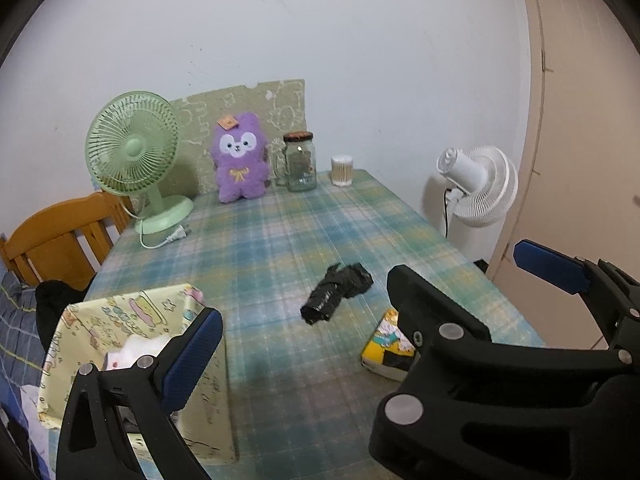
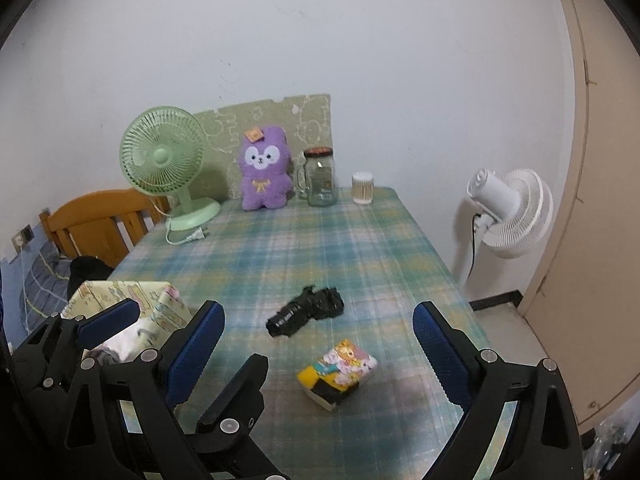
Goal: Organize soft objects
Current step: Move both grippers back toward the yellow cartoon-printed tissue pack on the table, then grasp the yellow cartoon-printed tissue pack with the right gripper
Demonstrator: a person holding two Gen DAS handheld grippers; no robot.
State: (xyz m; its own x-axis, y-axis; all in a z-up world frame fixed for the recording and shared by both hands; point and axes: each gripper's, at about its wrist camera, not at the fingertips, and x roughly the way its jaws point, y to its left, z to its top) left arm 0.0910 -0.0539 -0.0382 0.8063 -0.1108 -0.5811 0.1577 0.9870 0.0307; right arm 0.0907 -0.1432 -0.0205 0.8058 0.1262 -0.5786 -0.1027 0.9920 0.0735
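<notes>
Left gripper (image 2: 158,326): fingers apart — over fabric bin (image 2: 120,300).
Right gripper (image 2: 320,344): fingers spread wide — above black cloth (image 2: 306,310).

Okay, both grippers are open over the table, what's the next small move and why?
Probably lower the right gripper onto the black bundle. It lies loose on the tablecloth just ahead of the open jaws, apart from the tissue pack, and the patterned bin waits at left.

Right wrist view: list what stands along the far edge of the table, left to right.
Green desk fan → purple plush toy → glass jar → cotton swab container.
</notes>
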